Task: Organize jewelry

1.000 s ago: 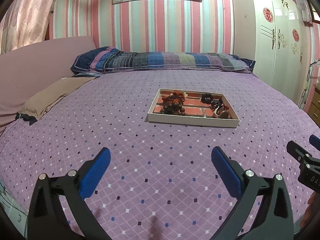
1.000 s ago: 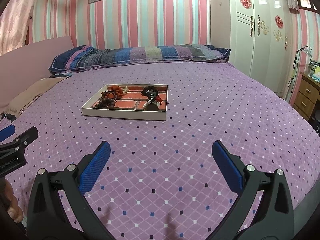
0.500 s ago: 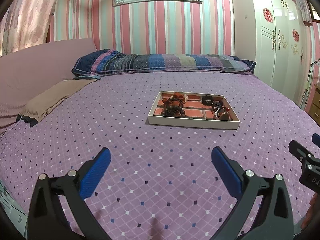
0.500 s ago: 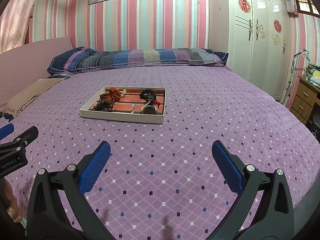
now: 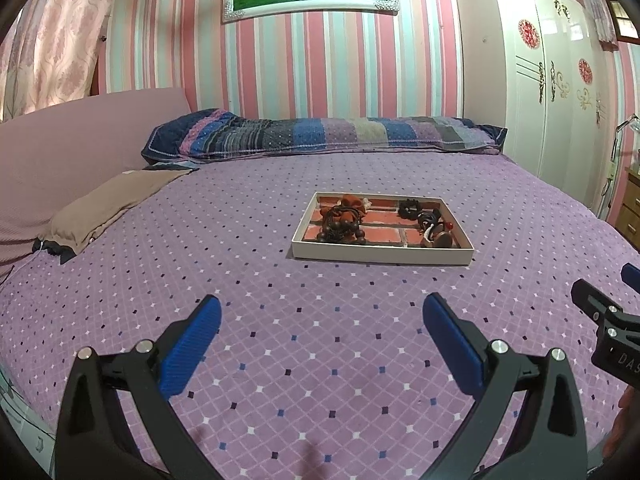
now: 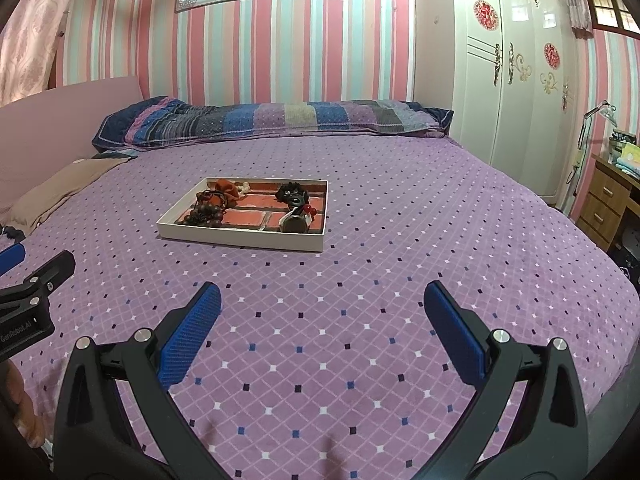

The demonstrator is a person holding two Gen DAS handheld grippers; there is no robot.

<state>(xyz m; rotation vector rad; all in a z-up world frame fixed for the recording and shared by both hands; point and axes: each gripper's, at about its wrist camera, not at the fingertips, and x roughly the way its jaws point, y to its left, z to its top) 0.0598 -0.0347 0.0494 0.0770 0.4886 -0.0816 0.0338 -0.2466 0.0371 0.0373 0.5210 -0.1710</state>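
Note:
A shallow white tray [image 5: 380, 257] [image 6: 240, 239] with a brick-patterned floor lies in the middle of the purple bed. A dark wooden bead bracelet [image 5: 340, 228] [image 6: 206, 212] and an orange fabric piece [image 5: 352, 202] [image 6: 226, 188] sit in its left half. Black pieces and a red-beaded item [image 5: 430, 224] [image 6: 296, 206] sit in its right half. My left gripper [image 5: 320, 320] is open above the bedspread, well short of the tray. My right gripper [image 6: 322, 308] is open too, nothing between its blue pads [image 6: 192, 332].
A striped pillow [image 5: 320, 136] lies along the headboard wall. A tan cloth [image 5: 108, 200] rests at the left. A white wardrobe [image 6: 520, 80] and a wooden dresser [image 6: 604, 204] stand to the right of the bed. Each gripper shows at the edge of the other's view.
Both cameras have tilted upward a little, showing more of the wall and picture. The tray and its contents have not moved, and both grippers stay open.

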